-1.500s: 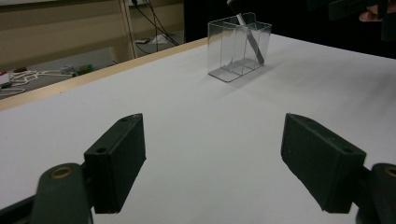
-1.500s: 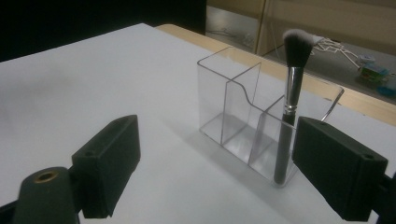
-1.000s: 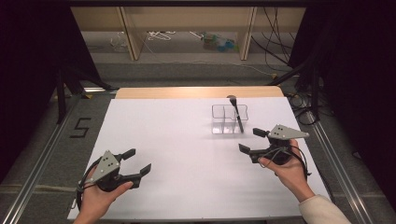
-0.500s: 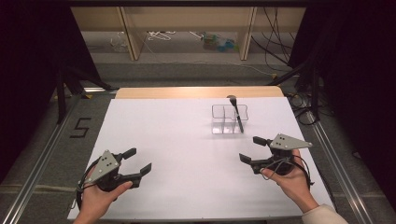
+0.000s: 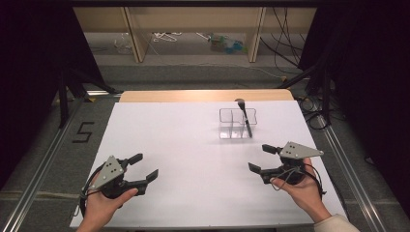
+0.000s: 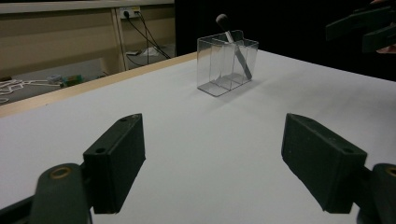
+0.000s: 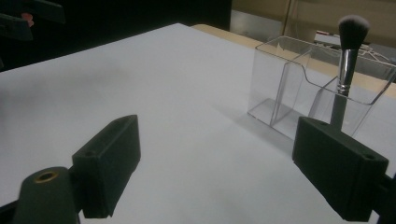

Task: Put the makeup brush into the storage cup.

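A makeup brush (image 5: 244, 116) stands tilted, bristles up, in the right compartment of a clear organizer (image 5: 236, 123) far back on the white bench (image 5: 193, 145). The right tool (image 5: 263, 158) and left tool (image 5: 144, 166) hover near, wide open, empty.

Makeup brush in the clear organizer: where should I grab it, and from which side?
Probably grip the makeup brush on its bare upper handle, just under the bristle head, coming down from above with the right gripper. It leans in the clear organizer's right end compartment, whose walls enclose the lower handle.
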Motion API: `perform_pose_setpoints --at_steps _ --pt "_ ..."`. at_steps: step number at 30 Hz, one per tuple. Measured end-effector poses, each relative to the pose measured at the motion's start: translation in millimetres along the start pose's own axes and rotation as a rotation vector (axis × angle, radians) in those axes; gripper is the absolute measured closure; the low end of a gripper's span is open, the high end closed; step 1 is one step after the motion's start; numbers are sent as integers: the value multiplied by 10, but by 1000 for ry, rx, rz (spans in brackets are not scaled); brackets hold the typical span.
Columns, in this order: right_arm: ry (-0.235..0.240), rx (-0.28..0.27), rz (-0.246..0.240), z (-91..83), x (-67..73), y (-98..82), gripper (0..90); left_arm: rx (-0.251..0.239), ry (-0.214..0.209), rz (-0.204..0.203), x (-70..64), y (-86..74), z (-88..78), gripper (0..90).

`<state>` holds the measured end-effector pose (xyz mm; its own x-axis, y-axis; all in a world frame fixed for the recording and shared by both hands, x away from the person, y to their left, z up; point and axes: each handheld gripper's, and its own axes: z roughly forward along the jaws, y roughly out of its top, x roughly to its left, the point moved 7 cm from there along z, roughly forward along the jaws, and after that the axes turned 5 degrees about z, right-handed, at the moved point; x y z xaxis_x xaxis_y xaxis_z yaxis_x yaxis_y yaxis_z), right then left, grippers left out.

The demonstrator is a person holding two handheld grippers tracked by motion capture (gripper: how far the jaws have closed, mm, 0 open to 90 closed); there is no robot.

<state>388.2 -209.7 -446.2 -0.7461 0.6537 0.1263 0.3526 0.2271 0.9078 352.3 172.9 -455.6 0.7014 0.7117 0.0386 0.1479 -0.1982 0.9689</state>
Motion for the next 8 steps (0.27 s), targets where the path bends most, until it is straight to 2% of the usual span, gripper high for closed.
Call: perform_pose_setpoints --at_steps 4,8 --pt "7 -8 0 20 10 1 161 -6 -5 -3 -3 -1 9 215" --pt "1 11 -6 13 1 -9 161 5 2 -1 2 -6 5 215"
